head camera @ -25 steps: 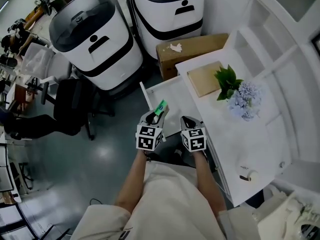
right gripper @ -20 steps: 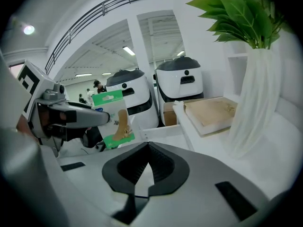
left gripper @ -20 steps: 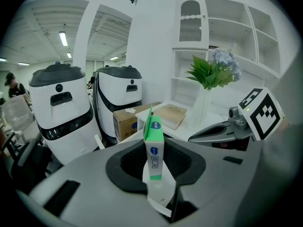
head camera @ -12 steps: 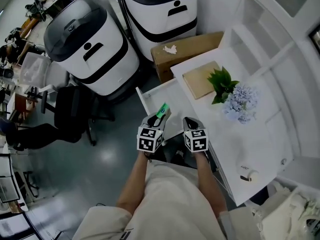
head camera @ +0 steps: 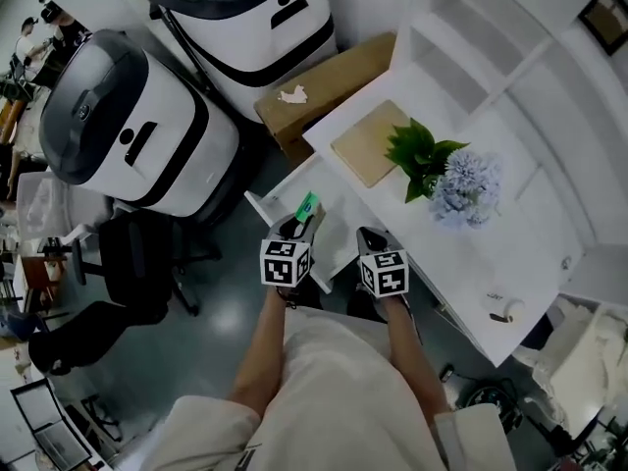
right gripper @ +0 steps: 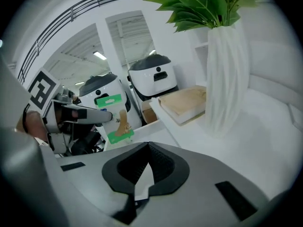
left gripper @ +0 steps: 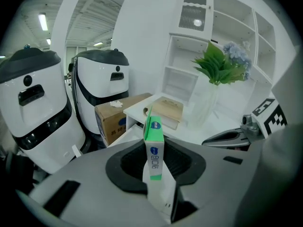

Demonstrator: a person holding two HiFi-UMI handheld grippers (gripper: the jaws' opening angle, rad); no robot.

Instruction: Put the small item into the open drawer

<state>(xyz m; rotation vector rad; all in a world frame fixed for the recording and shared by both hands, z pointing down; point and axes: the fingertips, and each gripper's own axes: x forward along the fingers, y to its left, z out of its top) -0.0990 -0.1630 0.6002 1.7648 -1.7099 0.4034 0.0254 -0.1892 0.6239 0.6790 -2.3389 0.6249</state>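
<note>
Two grippers. Left gripper (left gripper: 155,174) clamps one green-white box (left gripper: 154,143); one open drawer (head camera: 332,222) just ahead. Right gripper (right gripper: 147,168) closed, empty.

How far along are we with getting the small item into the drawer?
Done: the drawer stands open and the left gripper is clamped on the green-and-white pack. In hand: the pack appears to hang over the drawer. Left: lower it in and release. The right gripper is shut, empty.
</note>
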